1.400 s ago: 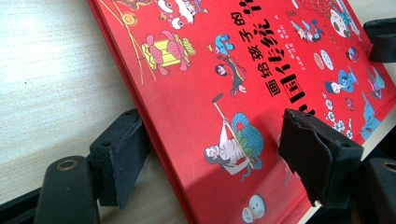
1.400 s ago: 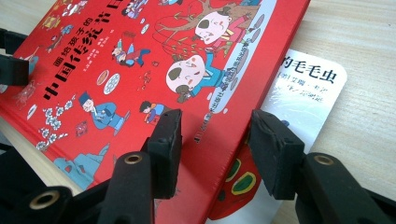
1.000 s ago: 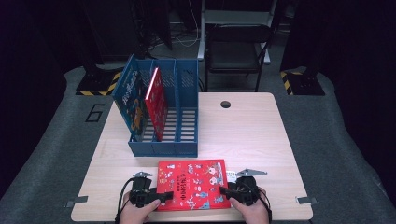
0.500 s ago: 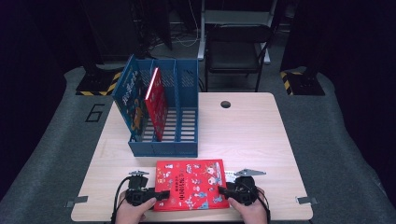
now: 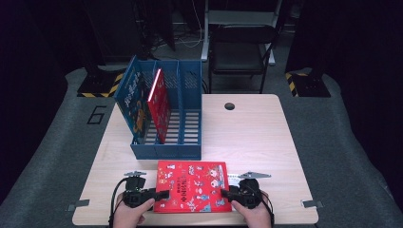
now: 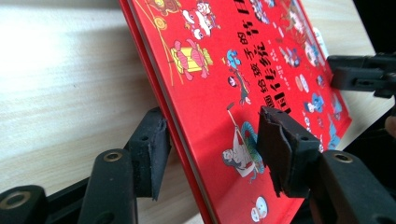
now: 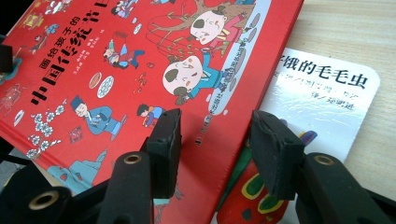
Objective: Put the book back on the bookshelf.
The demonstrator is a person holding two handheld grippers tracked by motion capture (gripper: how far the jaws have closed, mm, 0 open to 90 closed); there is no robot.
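I'm holding both hands low at the near edge; my left gripper [image 6: 212, 158] jaws have just been closing, straddling the one red book [image 6: 243, 70] edge without clamping. Right gripper [image 7: 217, 144] half-open over its other edge, grip unclear.

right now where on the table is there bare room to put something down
The widest free patch is the table right of the blue file rack, around the cable hole. A narrower strip lies left of the rack. The near edge is crowded: the red book, a white book under it, and the left gripper and right gripper.
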